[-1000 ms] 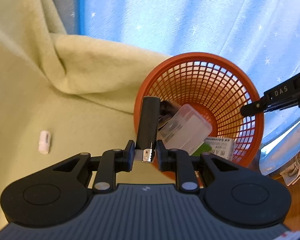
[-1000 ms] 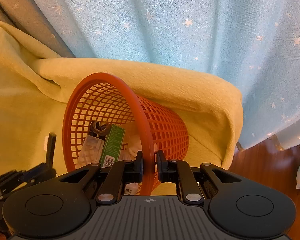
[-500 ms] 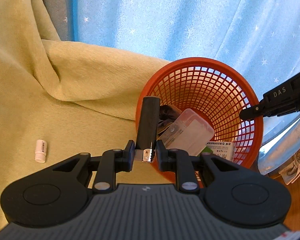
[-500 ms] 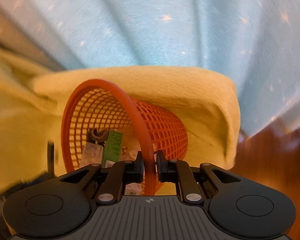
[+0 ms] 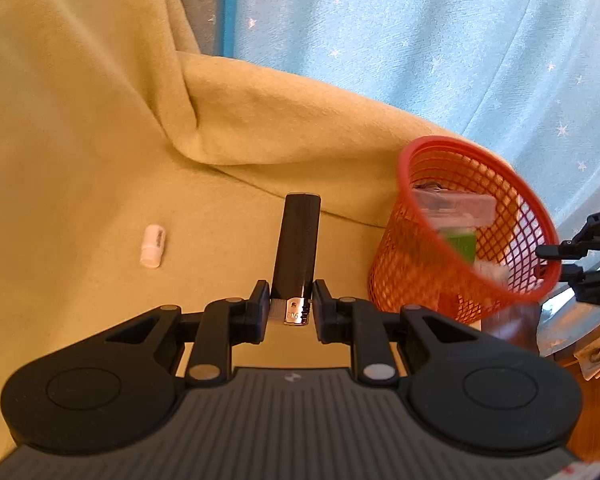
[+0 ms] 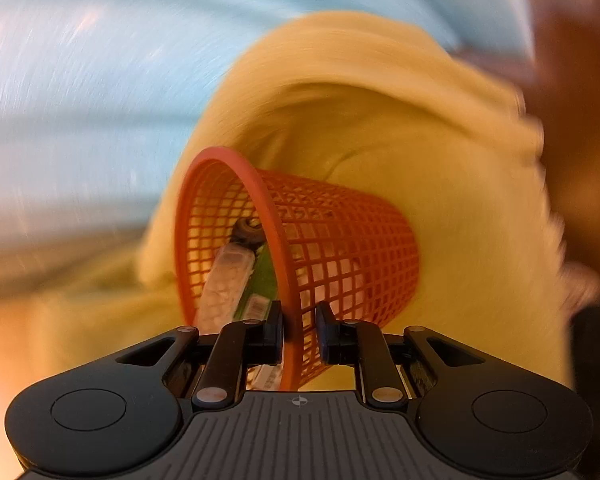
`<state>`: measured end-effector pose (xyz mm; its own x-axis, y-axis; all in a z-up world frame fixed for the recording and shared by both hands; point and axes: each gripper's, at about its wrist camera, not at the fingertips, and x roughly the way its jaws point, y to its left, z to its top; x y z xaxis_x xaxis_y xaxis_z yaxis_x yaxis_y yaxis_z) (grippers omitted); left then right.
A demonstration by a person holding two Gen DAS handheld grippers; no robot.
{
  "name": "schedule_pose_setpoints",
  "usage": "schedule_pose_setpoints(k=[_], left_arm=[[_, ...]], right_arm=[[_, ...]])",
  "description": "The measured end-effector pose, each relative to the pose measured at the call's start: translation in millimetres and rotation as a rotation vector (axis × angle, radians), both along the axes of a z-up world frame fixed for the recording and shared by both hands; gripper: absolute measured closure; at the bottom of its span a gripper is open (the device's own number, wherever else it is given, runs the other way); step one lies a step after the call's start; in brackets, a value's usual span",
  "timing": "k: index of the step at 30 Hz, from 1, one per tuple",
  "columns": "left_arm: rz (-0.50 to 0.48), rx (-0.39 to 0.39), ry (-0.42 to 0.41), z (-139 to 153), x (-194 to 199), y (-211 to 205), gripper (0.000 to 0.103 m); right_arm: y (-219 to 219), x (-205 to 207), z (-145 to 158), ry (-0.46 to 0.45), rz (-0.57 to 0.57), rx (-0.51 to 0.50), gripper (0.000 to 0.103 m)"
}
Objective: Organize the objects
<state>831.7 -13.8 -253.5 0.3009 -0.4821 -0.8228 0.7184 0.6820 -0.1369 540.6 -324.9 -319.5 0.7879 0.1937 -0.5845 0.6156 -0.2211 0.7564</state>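
Swung off to the right since a second ago, the orange basket [image 5: 464, 232] hangs clamped by its rim in the right hand-held gripper [image 6: 299, 330], so bring it level before the left hand-held gripper [image 5: 290, 306], closed on the black lighter [image 5: 296, 248], drops that in.

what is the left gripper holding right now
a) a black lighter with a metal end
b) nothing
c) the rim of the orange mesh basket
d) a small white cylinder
a, the left gripper has its fingers closed on the metal end of the black lighter, while the small white cylinder lies loose on the yellow-green cloth and the rim of the orange mesh basket sits in the right gripper.
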Motion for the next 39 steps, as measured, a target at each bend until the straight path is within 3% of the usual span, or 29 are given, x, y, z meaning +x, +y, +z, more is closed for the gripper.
schedule_pose_setpoints(k=[3, 7, 9, 12, 14, 19, 22, 25, 28, 39], left_arm=[[0.0, -0.001, -0.004, 5.1, -4.4, 4.6, 0.085], [0.0, -0.008, -0.012, 9.1, -9.2, 9.5, 0.085], [0.009, -0.006, -0.01, 9.7, -9.8, 11.2, 0.085], [0.015, -0.012, -0.011, 13.4, -10.1, 12.7, 0.085], [0.013, -0.014, -0.017, 16.5, -11.1, 15.4, 0.085], [0.033, -0.008, -0.013, 19.0, -11.7, 20.2, 0.085], [0.032, -0.014, -0.02, 24.0, -13.8, 20.5, 0.085], [0.032, -0.028, -0.021, 27.7, -12.8, 20.7, 0.085], [0.025, -0.037, -0.019, 29.3, -11.4, 16.5, 0.085], [0.01, -0.058, 0.011, 20.1, -2.2, -5.1, 0.085]], right_arm=[[-4.8, -21.0, -13.9, -0.02, -0.041, 0.034, 0.092], [3.1, 1.2, 8.7, 0.005, 0.129, -0.077, 0.092], [11.0, 13.4, 18.4, -0.068, 0.216, -0.132, 0.09], [0.2, -8.0, -1.5, -0.09, 0.095, -0.043, 0.09], [3.4, -3.6, 3.9, -0.084, 0.16, -0.095, 0.09], [23.8, 38.5, 31.1, -0.207, 0.33, -0.203, 0.085], [22.9, 67.0, 49.8, -0.159, 0.417, -0.278, 0.085], [24.4, 95.6, 77.2, -0.02, 0.509, -0.404, 0.086], [28.5, 124.4, 91.4, 0.087, 0.547, -0.456, 0.088], [78.7, 168.9, 112.1, 0.126, 0.678, -0.6, 0.085]])
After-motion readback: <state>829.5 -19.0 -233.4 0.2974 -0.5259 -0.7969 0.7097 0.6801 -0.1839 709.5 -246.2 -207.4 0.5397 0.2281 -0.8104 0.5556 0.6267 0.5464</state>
